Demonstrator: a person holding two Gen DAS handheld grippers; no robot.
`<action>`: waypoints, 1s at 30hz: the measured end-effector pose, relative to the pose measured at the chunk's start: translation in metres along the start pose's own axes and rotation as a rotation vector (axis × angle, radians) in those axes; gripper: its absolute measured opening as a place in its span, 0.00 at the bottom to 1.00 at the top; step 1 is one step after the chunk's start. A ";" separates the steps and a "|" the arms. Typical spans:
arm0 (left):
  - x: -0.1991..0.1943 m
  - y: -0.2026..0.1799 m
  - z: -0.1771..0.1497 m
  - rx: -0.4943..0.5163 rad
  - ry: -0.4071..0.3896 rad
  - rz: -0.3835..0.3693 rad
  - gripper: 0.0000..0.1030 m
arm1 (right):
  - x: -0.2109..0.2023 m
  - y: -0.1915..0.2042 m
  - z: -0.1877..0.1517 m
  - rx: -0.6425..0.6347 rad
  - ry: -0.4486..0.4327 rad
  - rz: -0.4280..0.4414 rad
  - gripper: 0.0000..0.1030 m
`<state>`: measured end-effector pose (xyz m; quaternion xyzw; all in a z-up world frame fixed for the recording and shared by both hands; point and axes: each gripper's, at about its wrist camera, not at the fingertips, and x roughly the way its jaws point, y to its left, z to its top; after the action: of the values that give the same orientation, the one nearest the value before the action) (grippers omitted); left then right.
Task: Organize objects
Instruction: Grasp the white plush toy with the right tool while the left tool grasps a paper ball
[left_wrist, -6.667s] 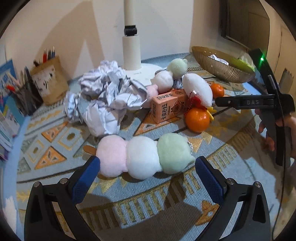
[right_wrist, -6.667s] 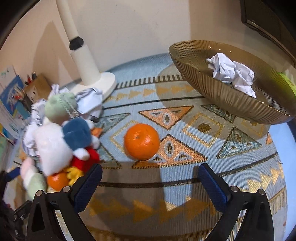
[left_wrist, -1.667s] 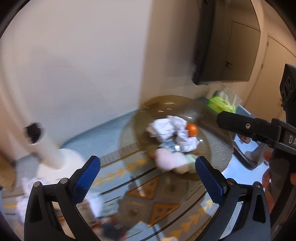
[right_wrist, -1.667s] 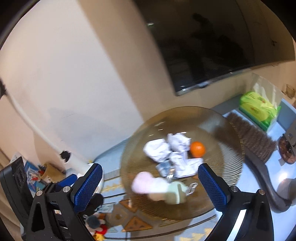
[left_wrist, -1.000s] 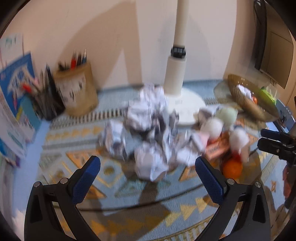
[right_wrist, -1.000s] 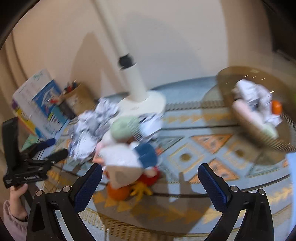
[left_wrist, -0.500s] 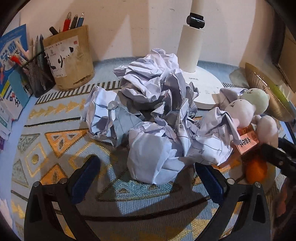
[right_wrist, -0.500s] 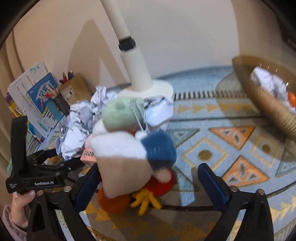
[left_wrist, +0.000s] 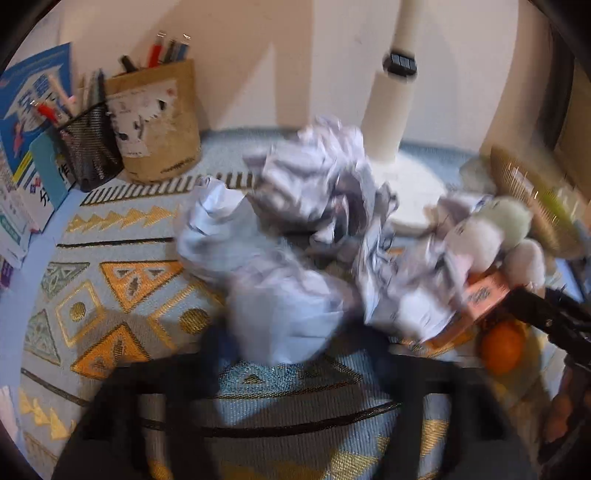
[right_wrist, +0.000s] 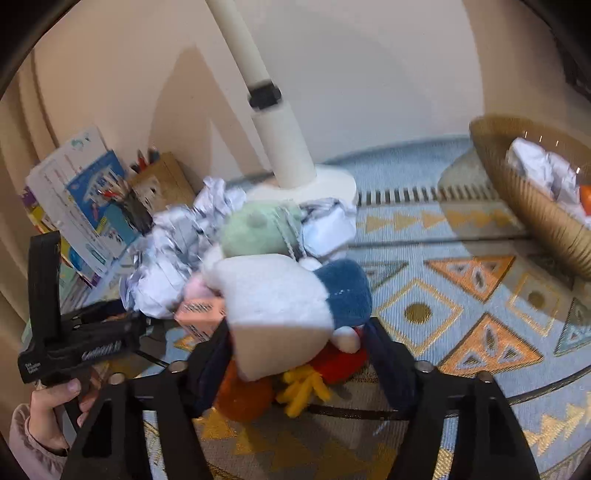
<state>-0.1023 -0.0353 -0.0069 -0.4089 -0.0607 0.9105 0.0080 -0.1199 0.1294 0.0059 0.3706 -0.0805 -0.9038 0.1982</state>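
Since half a second ago, both tongs are narrowing. The right tongs (right_wrist: 299, 354), at lower centre of the right view, are closing around the white plush toy (right_wrist: 273, 306) with its blue and red parts, fingers (right_wrist: 388, 362) close to its sides; firm grip cannot be told. The toy is lying on an orange (right_wrist: 243, 398) beside a pink carton (right_wrist: 201, 314). The left tongs (left_wrist: 295, 354) are blurring at lower centre of the left view, narrowing around a crumpled paper ball (left_wrist: 284, 310) on the patterned table (left_wrist: 110, 295). A gold basket (right_wrist: 532, 206) is sitting at far right.
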 end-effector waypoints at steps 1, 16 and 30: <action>-0.003 0.003 -0.001 -0.009 -0.012 -0.002 0.48 | -0.007 0.002 0.000 -0.011 -0.033 0.011 0.51; -0.053 0.000 -0.011 0.039 -0.291 0.080 0.48 | -0.041 0.028 -0.010 -0.135 -0.213 0.052 0.41; -0.071 -0.010 -0.017 0.087 -0.384 0.020 0.49 | -0.053 0.034 -0.014 -0.156 -0.282 0.015 0.41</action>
<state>-0.0426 -0.0282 0.0361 -0.2276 -0.0174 0.9736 0.0048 -0.0653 0.1209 0.0397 0.2230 -0.0399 -0.9488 0.2200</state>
